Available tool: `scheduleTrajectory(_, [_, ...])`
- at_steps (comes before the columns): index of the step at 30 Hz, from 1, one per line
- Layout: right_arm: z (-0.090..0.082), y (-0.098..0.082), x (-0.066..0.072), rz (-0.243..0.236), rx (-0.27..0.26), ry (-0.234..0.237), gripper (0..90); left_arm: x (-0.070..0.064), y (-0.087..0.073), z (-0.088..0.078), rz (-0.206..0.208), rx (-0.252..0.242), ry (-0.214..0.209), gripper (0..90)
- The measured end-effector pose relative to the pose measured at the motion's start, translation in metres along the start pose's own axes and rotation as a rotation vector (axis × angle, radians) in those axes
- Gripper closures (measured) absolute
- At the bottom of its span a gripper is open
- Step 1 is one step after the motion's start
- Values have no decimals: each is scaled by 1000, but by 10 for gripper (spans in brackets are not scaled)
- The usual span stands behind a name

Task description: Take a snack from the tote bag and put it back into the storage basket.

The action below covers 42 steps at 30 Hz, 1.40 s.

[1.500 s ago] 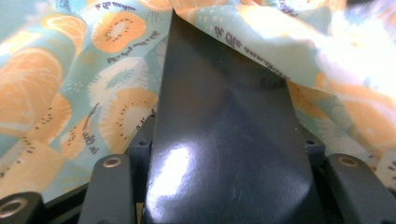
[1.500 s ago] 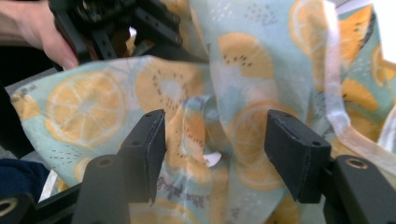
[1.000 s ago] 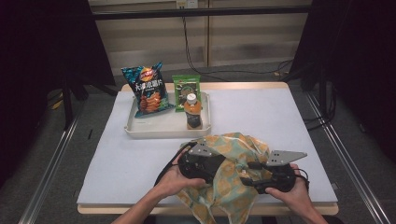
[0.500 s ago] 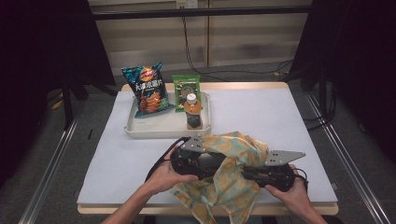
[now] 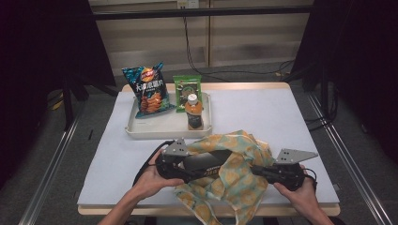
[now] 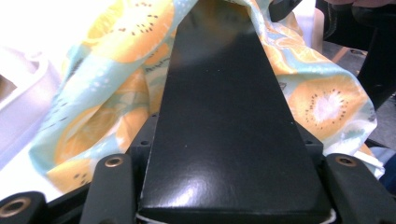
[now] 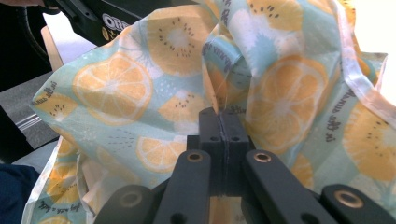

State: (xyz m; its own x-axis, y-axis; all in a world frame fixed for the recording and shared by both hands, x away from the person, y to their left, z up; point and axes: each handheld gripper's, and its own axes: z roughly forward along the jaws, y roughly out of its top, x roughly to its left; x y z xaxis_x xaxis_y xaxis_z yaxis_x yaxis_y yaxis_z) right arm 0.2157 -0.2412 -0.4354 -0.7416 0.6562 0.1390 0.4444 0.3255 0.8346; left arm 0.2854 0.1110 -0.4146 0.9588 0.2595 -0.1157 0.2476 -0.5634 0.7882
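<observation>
Right gripper (image 5: 256, 169) pinching fold of pale-blue, orange-slice-printed cloth (image 5: 234, 176) heaped on white surface (image 5: 281, 117); left gripper (image 5: 187, 172) clamping long black box (image 6: 224, 130), pointing rightward under cloth.

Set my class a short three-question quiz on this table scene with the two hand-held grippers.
1. True or false: the right gripper is shut on the fruit-print cloth.
2. What stands in the white tray?
A) a chip bag, a green packet and a bottle
B) two cups
C) a pair of scissors
3. What does the left gripper hold between its jaws?

Key: 1 true; 2 A; 3 a black box, its far end under the cloth.
</observation>
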Motion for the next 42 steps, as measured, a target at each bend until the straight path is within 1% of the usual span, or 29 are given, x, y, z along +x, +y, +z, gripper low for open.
scheduleTrajectory(2, [-1, 0, -1, 2, -2, -7, 900, 2, 0, -4, 7, 2, -8, 439])
scheduleTrajectory(4, [-3, -1, -2, 3, -5, -10, 900, 2, -2, -8, 7, -2, -5, 439])
scheduleTrajectory(9, [-10, -7, -4, 11, -1, -26, 900, 3, -9, -15, -3, -14, -15, 439])
scheduleTrajectory(11, [-13, -8, -5, 24, -3, -34, 900, 4, -10, -17, -11, -25, -28, 438])
scheduleTrajectory(12, [-14, -8, -6, 22, -5, -35, 900, 5, -10, -19, 0, -30, -40, 438])
scheduleTrajectory(13, [-15, -9, -6, 26, -9, -41, 900, 4, -10, -20, -10, -42, -59, 437])
scheduleTrajectory(14, [-16, -9, -8, 32, -8, -42, 900, 3, -9, -21, 5, -36, -59, 437])
scheduleTrajectory(15, [-16, -9, -8, 32, -8, -49, 900, 3, -9, -22, 6, -41, -61, 437])
scheduleTrajectory(16, [-16, -9, -9, 34, -8, -50, 900, 2, -8, -23, 9, -36, -65, 438])
scheduleTrajectory(18, [-18, -9, -10, 38, -13, -57, 900, 3, -9, -26, 8, -46, -71, 438])
scheduleTrajectory(19, [-19, -9, -11, 36, -13, -58, 900, 3, -10, -28, 2, -54, -67, 438])
scheduleTrajectory(20, [-20, -10, -12, 36, -15, -65, 900, 4, -11, -30, 6, -58, -65, 438])
scheduleTrajectory(22, [-23, -11, -14, 45, -18, -73, 900, 6, -12, -34, -1, -71, -69, 438])
scheduleTrajectory(24, [-25, -13, -16, 51, -21, -83, 900, 8, -13, -38, -2, -80, -62, 438])
scheduleTrajectory(26, [-27, -14, -17, 58, -19, -95, 900, 10, -14, -41, -1, -91, -64, 438])
scheduleTrajectory(27, [-28, -14, -18, 63, -22, -95, 900, 11, -14, -44, -1, -90, -59, 438])
scheduleTrajectory(28, [-29, -15, -18, 58, -22, -98, 900, 11, -15, -45, -9, -100, -58, 438])
scheduleTrajectory(29, [-30, -15, -18, 58, -25, -100, 900, 13, -15, -48, -2, -95, -57, 438])
scheduleTrajectory(31, [-33, -16, -18, 59, -29, -99, 898, 16, -17, -52, -13, -116, -54, 438])
scheduleTrajectory(33, [-34, -17, -17, 60, -32, -84, 843, 19, -19, -56, -14, -117, -45, 438])
scheduleTrajectory(34, [-34, -17, -17, 67, -42, -71, 822, 21, -20, -58, -19, -129, -46, 438])
scheduleTrajectory(36, [-35, -14, -15, 58, -65, -60, 759, 26, -21, -61, -24, -134, -37, 438])
scheduleTrajectory(37, [-35, -11, -13, 46, -79, -61, 718, 27, -22, -62, -31, -141, -37, 439])
scheduleTrajectory(38, [-35, -10, -12, 38, -88, -58, 712, 29, -22, -64, -35, -145, -33, 439])
scheduleTrajectory(39, [-35, -9, -11, 33, -98, -35, 683, 32, -22, -66, -34, -150, -30, 439])
scheduleTrajectory(40, [-35, -9, -10, 24, -101, -32, 669, 33, -23, -67, -36, -153, -29, 439])
scheduleTrajectory(41, [-36, -8, -9, 26, -108, -29, 652, 36, -24, -69, -43, -159, -25, 438])
scheduleTrajectory(42, [-36, -8, -8, 23, -114, -20, 624, 38, -24, -70, -40, -162, -21, 439])
